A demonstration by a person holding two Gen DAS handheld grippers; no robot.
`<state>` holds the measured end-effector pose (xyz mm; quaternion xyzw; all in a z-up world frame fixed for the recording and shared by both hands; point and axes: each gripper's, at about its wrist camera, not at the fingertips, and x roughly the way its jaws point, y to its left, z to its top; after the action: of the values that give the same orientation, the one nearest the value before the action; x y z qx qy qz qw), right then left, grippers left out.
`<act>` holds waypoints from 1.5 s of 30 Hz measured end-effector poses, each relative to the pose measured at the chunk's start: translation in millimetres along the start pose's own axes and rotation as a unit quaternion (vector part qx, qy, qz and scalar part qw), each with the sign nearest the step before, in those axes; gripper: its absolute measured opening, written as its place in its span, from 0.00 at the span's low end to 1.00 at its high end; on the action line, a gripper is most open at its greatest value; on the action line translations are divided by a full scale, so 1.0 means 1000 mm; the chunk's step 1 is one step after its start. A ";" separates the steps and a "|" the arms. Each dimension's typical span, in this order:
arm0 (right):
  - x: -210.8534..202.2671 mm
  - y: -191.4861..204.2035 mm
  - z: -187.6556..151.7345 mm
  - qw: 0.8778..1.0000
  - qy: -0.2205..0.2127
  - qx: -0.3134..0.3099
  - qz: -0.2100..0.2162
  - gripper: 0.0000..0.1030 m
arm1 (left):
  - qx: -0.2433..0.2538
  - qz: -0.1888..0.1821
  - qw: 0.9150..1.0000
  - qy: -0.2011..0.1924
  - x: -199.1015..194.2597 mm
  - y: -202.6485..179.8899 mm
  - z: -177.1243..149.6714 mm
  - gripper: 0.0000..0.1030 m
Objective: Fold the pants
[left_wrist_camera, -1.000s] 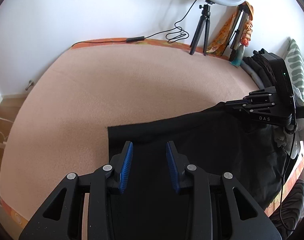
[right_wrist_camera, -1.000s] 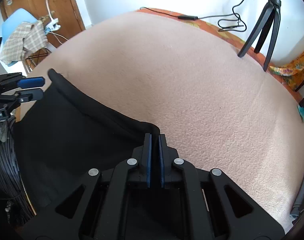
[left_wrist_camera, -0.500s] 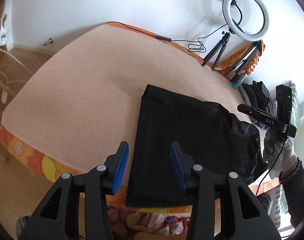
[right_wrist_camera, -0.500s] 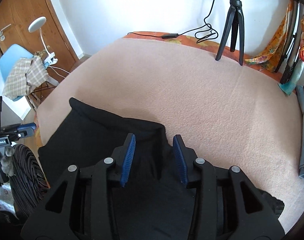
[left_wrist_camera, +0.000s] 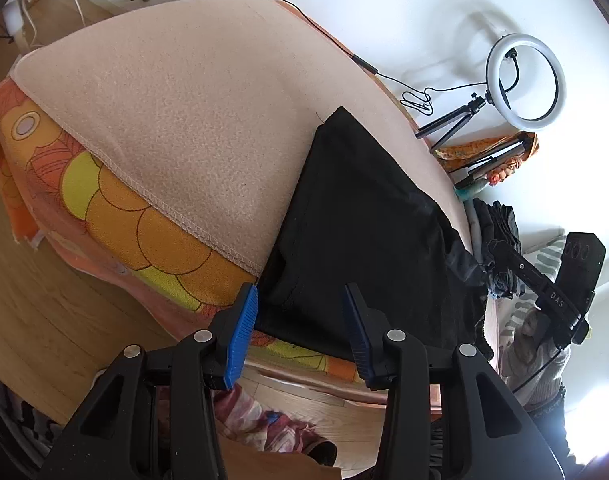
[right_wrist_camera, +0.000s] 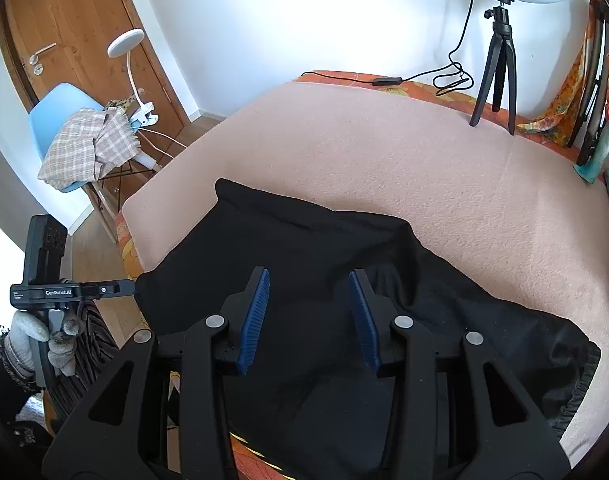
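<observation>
Since both grippers [left_wrist_camera: 300, 320] [right_wrist_camera: 308, 316] hung released over the bed [right_wrist_camera: 384, 160], we reckoned the pants [right_wrist_camera: 304, 248] were folded once, more left.

Room's bright w/ daylight: in the left wrist view the white wall [left_wrist_camera: 384, 8] blows out to glare around 3–4 o'clock, and the ring light [left_wrist_camera: 524, 80] throws a soft shadow on it. Black pants [right_wrist_camera: 304, 248] read as near-flat dark, little fold detail. Both views sharp at centre, heavy fisheye bend + dark vignette at edges.
</observation>
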<state>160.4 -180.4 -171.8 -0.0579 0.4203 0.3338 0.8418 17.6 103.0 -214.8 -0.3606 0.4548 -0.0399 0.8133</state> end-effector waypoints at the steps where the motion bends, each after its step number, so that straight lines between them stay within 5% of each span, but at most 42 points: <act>1: -0.002 0.001 0.000 1.000 -0.002 -0.001 -0.001 0.42 | -0.001 0.001 1.000 0.004 0.003 0.000 0.000 0.40; 7: -0.008 0.010 -0.001 1.000 0.000 -0.004 0.007 0.42 | 0.004 -0.007 1.000 -0.001 0.004 -0.001 -0.008 0.35; 12: -0.001 0.023 0.000 1.000 0.010 -0.014 0.019 0.42 | 0.020 0.025 0.999 -0.023 -0.005 -0.002 -0.009 0.33; 19: 0.008 0.033 0.002 0.999 0.017 -0.021 0.027 0.42 | 0.002 -0.001 1.000 0.002 0.003 0.002 -0.010 0.44; 21: 0.013 0.036 0.003 0.999 0.023 -0.019 0.031 0.42 | 0.011 0.003 1.000 -0.005 0.004 -0.002 -0.013 0.41; 24: 0.021 0.040 0.007 0.998 0.034 -0.011 0.041 0.42 | 0.000 0.001 1.000 -0.003 0.010 -0.001 -0.015 0.10; 29: 0.042 0.051 0.020 0.994 0.072 0.027 0.076 0.63 | 0.028 -0.003 0.999 -0.046 0.003 -0.012 -0.016 0.05; 33: 0.075 0.062 0.037 0.985 0.126 0.066 0.102 0.64 | 0.076 -0.004 0.995 -0.059 -0.001 -0.030 -0.020 0.05; 38: 0.123 0.089 0.053 0.980 0.168 0.064 0.081 0.64 | 0.085 0.017 0.994 -0.066 -0.003 -0.029 -0.025 0.04; 41: 0.147 0.106 0.057 0.976 0.193 0.058 0.082 0.64 | 0.095 0.041 0.993 -0.052 -0.003 -0.026 -0.026 0.09; 43: 0.160 0.116 0.057 0.974 0.206 0.053 0.079 0.64 | 0.088 0.046 0.994 -0.044 -0.004 -0.021 -0.026 0.41; 45: 0.171 0.123 0.056 0.971 0.220 0.052 0.075 0.64 | 0.089 0.045 0.994 -0.048 -0.003 -0.018 -0.025 0.45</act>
<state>195.0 23.3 -241.0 -0.0548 0.6151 0.3531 0.7028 1.6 77.1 -209.3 -0.2680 0.4253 -0.0263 0.8641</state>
